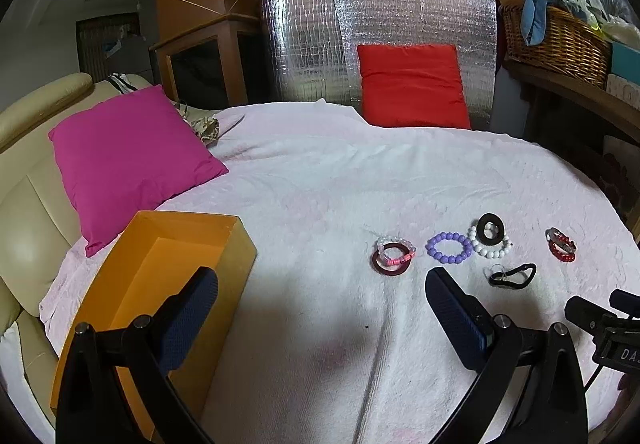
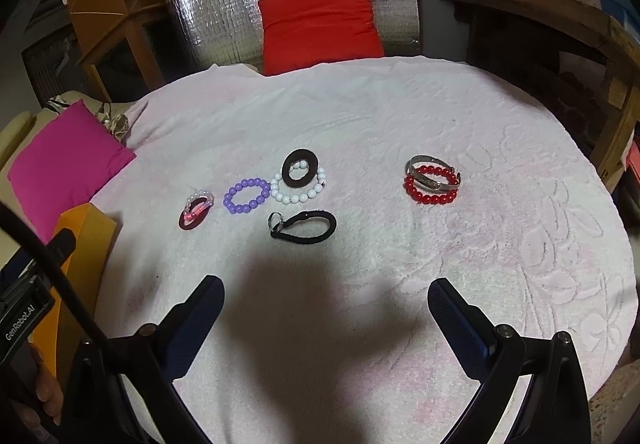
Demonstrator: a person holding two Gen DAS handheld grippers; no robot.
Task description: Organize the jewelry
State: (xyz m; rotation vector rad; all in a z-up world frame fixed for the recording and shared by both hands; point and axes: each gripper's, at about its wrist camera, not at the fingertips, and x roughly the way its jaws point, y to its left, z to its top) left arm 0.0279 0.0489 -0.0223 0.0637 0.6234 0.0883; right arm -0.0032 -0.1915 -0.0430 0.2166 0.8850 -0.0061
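Observation:
Several bracelets lie on a pale pink towel (image 2: 400,116). From left: a pink-and-clear bead bracelet on a dark red ring (image 1: 395,255) (image 2: 196,210), a purple bead bracelet (image 1: 448,247) (image 2: 246,195), a white bead bracelet (image 1: 494,249) (image 2: 296,196) under a black ring (image 1: 491,229) (image 2: 300,168), a black band with a metal ring (image 1: 514,276) (image 2: 304,227), and a red bead bracelet with a silver bangle (image 1: 561,245) (image 2: 432,184). An open orange box (image 1: 160,284) (image 2: 86,240) stands at the left. My left gripper (image 1: 322,290) is open and empty beside the box. My right gripper (image 2: 326,296) is open and empty, short of the jewelry.
A magenta cushion (image 1: 128,160) lies at the left on a cream sofa (image 1: 24,204). A red cushion (image 1: 412,84) leans on a silver foil panel (image 1: 312,44) at the back. A wicker basket (image 1: 556,40) sits on a wooden shelf at the right.

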